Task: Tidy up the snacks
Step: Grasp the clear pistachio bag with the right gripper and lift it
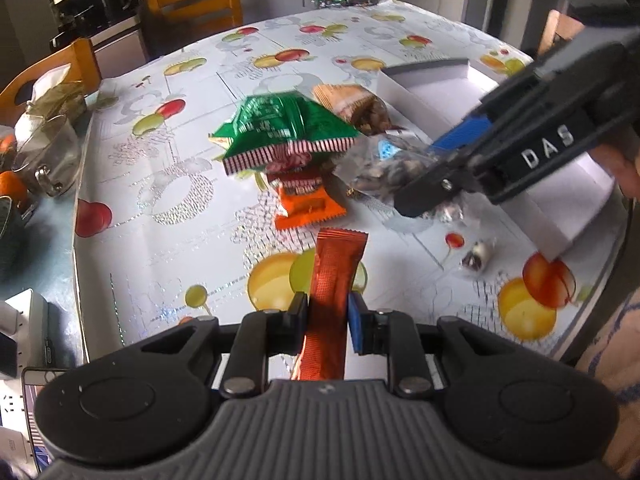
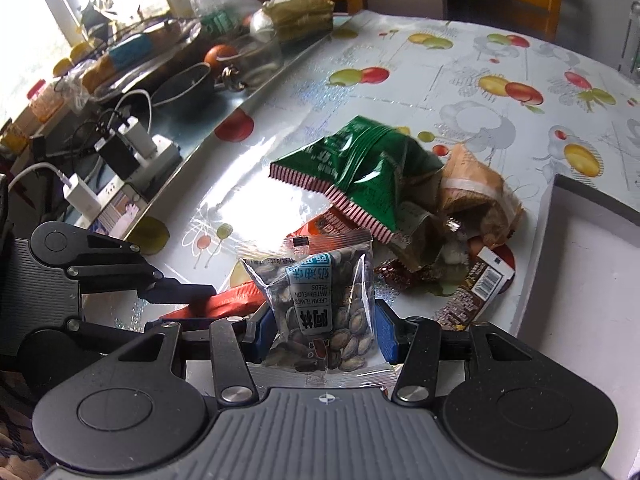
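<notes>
Red stick pack [image 1: 334, 300] & clear seed bag [image 2: 320, 312] lifted; green bag [image 1: 280, 128] atop pile.

L gripper [image 1: 328, 320] jaws clamp red stick pack [image 1: 334, 288]; table [image 1: 160, 240] below.

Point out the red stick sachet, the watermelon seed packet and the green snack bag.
red stick sachet [image 1: 334, 280], left wrist view, its middle above the pads
watermelon seed packet [image 2: 320, 304], right wrist view, its label
green snack bag [image 2: 360, 168], right wrist view, its crumpled front
</notes>
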`<state>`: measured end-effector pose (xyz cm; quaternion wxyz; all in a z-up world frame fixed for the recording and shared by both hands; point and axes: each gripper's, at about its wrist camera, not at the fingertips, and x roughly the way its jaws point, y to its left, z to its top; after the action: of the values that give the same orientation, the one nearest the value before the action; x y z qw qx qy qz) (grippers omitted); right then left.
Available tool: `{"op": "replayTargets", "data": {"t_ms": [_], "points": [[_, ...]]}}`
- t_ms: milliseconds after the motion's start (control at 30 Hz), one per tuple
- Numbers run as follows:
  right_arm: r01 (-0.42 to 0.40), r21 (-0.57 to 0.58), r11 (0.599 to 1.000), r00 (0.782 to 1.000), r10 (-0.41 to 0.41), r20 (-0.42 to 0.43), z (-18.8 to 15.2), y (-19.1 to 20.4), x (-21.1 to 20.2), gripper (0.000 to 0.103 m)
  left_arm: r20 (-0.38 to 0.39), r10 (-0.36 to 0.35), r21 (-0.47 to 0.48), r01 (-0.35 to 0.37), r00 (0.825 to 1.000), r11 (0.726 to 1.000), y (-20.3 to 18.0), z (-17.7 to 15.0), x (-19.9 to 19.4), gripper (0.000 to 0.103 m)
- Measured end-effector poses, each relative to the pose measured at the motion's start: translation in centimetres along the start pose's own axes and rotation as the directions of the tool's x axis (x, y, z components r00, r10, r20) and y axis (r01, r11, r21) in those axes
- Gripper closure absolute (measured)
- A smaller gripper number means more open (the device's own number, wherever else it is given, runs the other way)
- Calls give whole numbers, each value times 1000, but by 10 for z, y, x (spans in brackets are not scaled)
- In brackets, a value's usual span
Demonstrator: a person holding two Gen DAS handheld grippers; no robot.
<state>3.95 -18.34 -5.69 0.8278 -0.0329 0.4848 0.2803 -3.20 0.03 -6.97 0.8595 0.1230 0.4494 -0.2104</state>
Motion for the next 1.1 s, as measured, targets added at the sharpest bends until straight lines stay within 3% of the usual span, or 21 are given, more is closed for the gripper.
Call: {"op": "replayTargets", "data": {"t_ms": [267,1100], "points": [[20,42,999,999,-22,40,-1,-13,-15,53,17,5,-69,-4,1000,998,1,18,-3,84],[42,111,993,992,-55,117,-4,-37,-41,53,95,10,-41,-6,995,999,-18,63,-13,84]]}}
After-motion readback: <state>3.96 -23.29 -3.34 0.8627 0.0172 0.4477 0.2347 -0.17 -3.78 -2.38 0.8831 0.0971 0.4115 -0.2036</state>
